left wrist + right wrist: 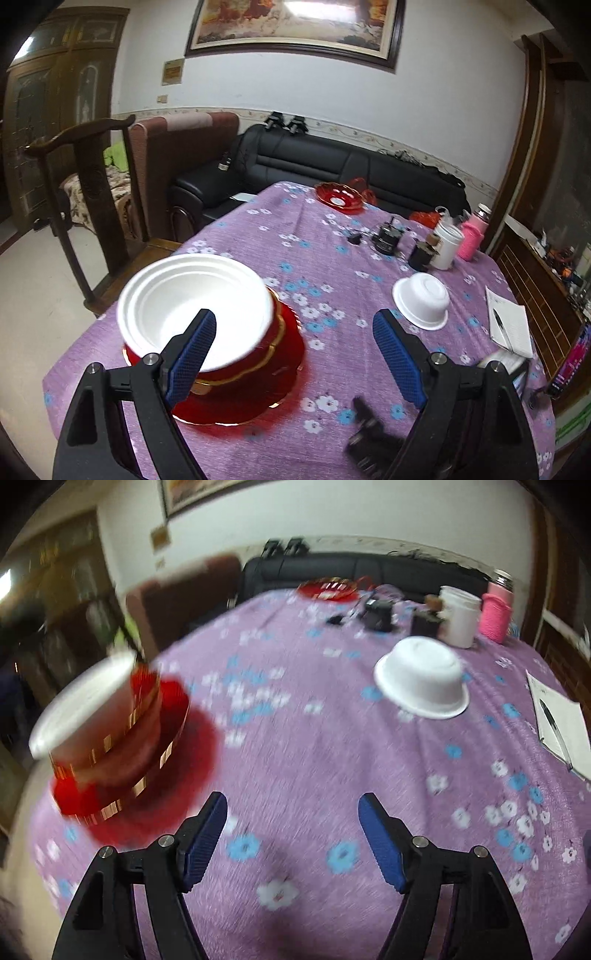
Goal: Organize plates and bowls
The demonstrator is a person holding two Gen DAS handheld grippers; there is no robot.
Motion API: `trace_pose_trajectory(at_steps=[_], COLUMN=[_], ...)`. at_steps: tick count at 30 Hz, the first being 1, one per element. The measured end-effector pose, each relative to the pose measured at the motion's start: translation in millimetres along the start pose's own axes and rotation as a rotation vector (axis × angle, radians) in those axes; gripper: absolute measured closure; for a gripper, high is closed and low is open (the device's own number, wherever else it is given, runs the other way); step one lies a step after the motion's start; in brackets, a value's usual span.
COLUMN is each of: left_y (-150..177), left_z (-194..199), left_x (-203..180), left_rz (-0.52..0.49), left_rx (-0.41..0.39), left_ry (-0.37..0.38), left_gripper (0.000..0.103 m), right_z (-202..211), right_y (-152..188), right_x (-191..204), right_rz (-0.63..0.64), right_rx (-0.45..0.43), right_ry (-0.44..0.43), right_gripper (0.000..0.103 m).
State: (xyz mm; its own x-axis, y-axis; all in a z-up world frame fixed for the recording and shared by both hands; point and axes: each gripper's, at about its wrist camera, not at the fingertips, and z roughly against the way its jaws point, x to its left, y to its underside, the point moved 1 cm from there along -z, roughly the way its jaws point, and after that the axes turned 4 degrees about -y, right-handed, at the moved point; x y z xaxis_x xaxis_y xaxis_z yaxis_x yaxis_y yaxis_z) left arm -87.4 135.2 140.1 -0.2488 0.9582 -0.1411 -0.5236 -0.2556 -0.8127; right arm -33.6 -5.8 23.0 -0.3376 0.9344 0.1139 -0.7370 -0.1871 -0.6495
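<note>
On tablecloth, white bowl upside down, base up.

Left tool: jaws held wide apart, nothing gripped between the blue ribbed pads. Black finger arms are seen rising from the lower frame corners and converging slightly toward the tips. Tool is tilted downward and forward. Its view is sharp.

Right tool: jaws spread apart, nothing caught between the blue pads; gap is seen a little narrower than the left's. Tool is pitched down more steeply than the left. Its view is motion-blurred. The right tool's black body is glimpsed, blurred, at the bottom of the left wrist view. No hand or sleeve is seen.
</note>
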Motion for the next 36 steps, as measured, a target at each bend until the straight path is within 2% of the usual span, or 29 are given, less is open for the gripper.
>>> trace_pose_trajectory(at_steps=[2,4,6,7,16,25,32,36], left_y=[-1,-1,-1,-1,-7,3,13,16], left_z=[-1,-3,-5,-5,-14,-30,-39,-37], left_x=[7,12,19,25,112,185,224,247], left_rz=[0.023,0.035,0.045,0.055,0.272,0.363,0.432,0.467], left_rx=[-0.008,-0.009,-0.014,-0.020,0.012,0.061,0.136,0.141], left_ry=[-0.015,-0.032,-0.060,-0.081,-0.229,-0.370,-0.430,-0.492], left_gripper=[0.017,0.017,0.016,0.016,0.016,0.016,0.016,0.016], right_z=[-13,-32,-40,-45,-49,-49,-49,-49], right_y=[6,8,4,4,3,3,3,2], right_x=[11,16,18,21,22,22,22,22], right_rz=[0.016,-0.003,-0.003,0.000,-0.017,-0.016,-0.017,-0.016], right_rx=[0.039,0.097,0.103,0.123,0.118,0.119,0.119,0.119], right_ry=[0.040,0.042,0.069,0.068,0.056,0.056,0.056,0.056], right_gripper=[0.025,0.024,0.012,0.000,0.000,0.000,0.000,0.000])
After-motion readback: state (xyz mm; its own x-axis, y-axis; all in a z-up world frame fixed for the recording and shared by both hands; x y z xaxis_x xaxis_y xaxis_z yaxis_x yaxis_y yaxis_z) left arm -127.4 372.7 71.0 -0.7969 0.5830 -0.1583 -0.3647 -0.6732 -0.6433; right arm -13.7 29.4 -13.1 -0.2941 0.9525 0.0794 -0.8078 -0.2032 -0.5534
